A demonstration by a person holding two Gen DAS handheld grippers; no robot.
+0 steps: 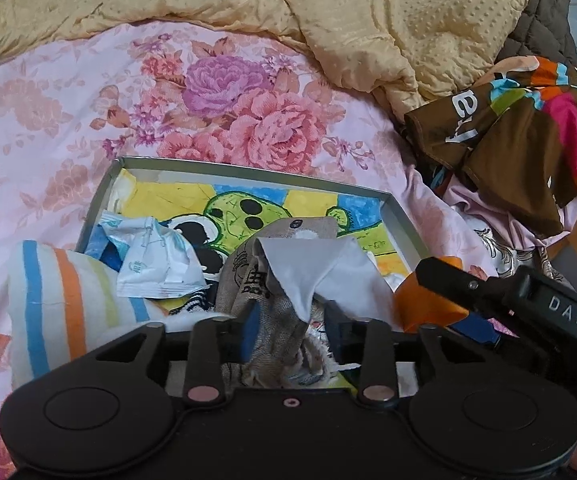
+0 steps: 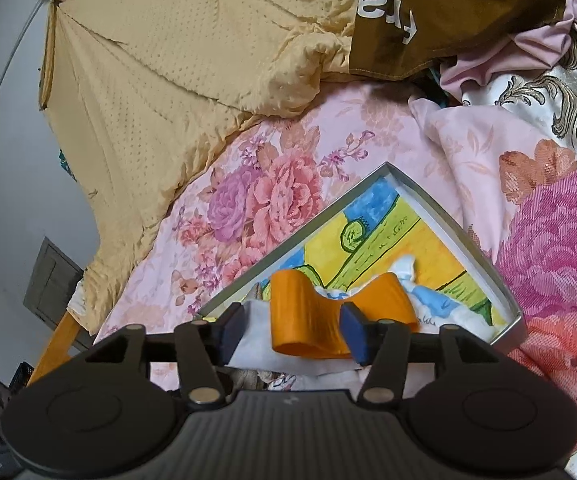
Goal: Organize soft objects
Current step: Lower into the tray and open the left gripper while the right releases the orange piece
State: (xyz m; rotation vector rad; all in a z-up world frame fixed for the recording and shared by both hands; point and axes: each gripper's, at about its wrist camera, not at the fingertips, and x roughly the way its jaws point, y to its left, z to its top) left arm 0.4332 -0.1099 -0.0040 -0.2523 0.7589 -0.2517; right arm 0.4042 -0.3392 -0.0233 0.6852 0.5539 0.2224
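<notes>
Your bed's pink floral sheet [image 1: 68,120] carries the striped cloth [image 1: 64,292], then the shallow painted box [image 1: 248,170]. Your left tongs [image 1: 292,326] stand spread around the white cloth [image 1: 300,268]; your right tongs [image 2: 292,330] gape around the orange band [image 2: 304,320] over the box.

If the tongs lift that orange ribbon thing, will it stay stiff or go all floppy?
Probably floppy: the orange ribbon already curls and sags between the right tongs. It looks thin, so likely very light. Its shiny surface may be slippery, so it could slide out of a loose pinch.
</notes>
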